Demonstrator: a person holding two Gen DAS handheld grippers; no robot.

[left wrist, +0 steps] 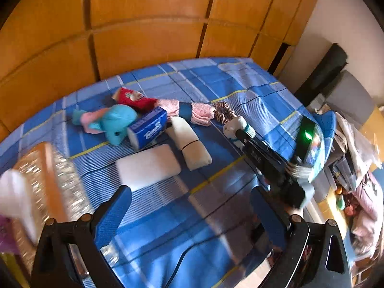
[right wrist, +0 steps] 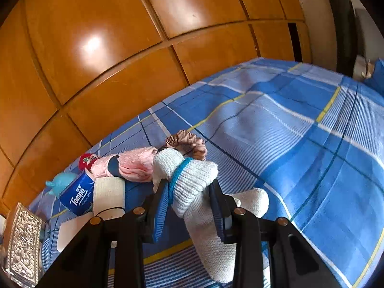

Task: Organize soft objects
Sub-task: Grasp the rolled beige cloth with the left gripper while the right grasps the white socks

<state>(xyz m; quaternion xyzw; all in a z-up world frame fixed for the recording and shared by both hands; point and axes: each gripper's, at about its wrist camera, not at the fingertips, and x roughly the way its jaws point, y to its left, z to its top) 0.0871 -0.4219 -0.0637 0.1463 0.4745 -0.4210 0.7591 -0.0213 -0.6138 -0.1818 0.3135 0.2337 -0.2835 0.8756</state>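
Nearest in the right wrist view, the right tool (right wrist: 189, 192) pinches a white knitted sock (right wrist: 192, 180) with a blue band. Its blue pads squeeze the cuff from both sides, the jaws drawn in narrow, and the foot of the sock hangs down between the arms toward the bed (right wrist: 300, 144). Gripping at the thick cuff probably gives the firmest hold on such limp fabric, and suggests the sock is being picked out for sorting.

In the left wrist view, the left tool (left wrist: 189, 206) is spread wide and holds nothing; only the checked bedsheet shows between its fingers. It seems poised near the white foam block (left wrist: 147, 165), just beyond its left finger.

Further on, the remaining soft things lie in a loose cluster on the bed: a cream roll (left wrist: 189, 141), a blue tissue pack (left wrist: 148, 127), a teal plush elephant (left wrist: 115, 122), a red sock (left wrist: 134, 99), pink fuzzy socks (left wrist: 189, 110) and a brown scrunchie (left wrist: 224, 112), several touching each other.

At the near left edge sits an ornate silver-patterned box (right wrist: 22, 242), possibly the place where things are gathered. The wooden wardrobe (left wrist: 144, 24) stands behind the bed.
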